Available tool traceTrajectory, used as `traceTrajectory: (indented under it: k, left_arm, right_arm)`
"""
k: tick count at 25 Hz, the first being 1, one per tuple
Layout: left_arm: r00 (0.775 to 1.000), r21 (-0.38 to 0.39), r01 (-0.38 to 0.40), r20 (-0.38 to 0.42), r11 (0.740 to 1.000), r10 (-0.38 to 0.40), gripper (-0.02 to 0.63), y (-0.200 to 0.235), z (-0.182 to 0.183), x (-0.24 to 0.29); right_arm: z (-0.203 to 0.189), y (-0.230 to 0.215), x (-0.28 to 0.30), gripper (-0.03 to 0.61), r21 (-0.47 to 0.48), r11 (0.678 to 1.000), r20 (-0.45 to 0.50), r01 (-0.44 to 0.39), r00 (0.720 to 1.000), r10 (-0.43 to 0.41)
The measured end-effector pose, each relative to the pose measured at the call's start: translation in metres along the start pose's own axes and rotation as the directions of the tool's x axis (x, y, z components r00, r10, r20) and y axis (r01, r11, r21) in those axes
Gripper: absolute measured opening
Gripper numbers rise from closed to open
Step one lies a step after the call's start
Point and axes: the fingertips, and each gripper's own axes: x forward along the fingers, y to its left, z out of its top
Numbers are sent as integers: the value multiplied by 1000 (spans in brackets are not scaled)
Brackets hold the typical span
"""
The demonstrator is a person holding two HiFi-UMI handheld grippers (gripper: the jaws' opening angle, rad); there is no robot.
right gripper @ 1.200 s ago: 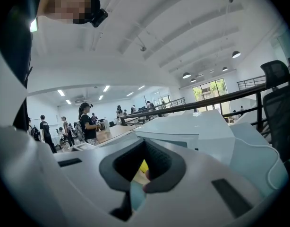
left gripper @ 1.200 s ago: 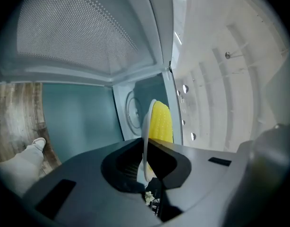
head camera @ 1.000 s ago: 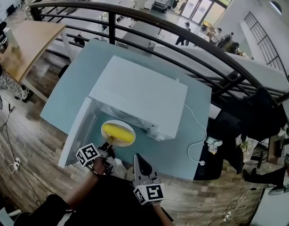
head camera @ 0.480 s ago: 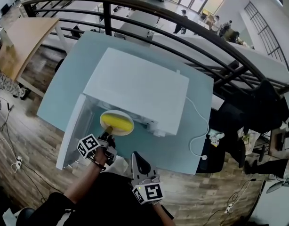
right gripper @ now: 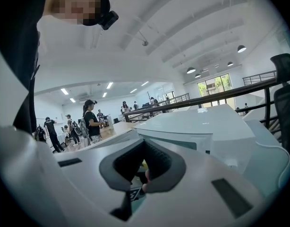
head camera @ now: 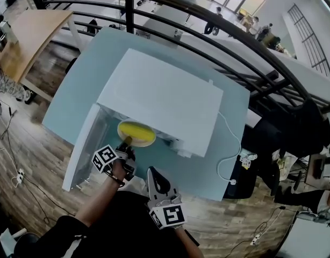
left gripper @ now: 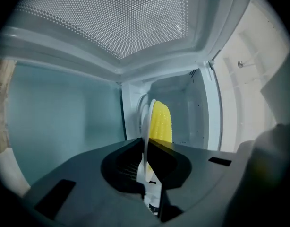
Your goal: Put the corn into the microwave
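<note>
Progress: partial. Left gripper [head camera: 127, 144] is clamped on the rim of the plate [head camera: 122, 135], which carries the corn [head camera: 137, 129] at the mouth of the open microwave [head camera: 165, 95]. Setting down and release appear outstanding. Cavity otherwise looks bare. Right gripper [head camera: 155, 178] hangs nearby, jaws together, empty.
</note>
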Motion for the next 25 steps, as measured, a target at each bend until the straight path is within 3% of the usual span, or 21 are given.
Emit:
traceTrajectory:
  k: [11,25]
  left_arm:
    - [1000,-8,-22,13,1000,23,21,-1,5,29]
    - [999,-13,-42,24,999,42,26,-1,8,56]
  right_arm:
    - [-3,-10,14,9,-15,999,-46,-52,998,52]
    - [0,-39,23,9,-24,999,-64,-46,997,45]
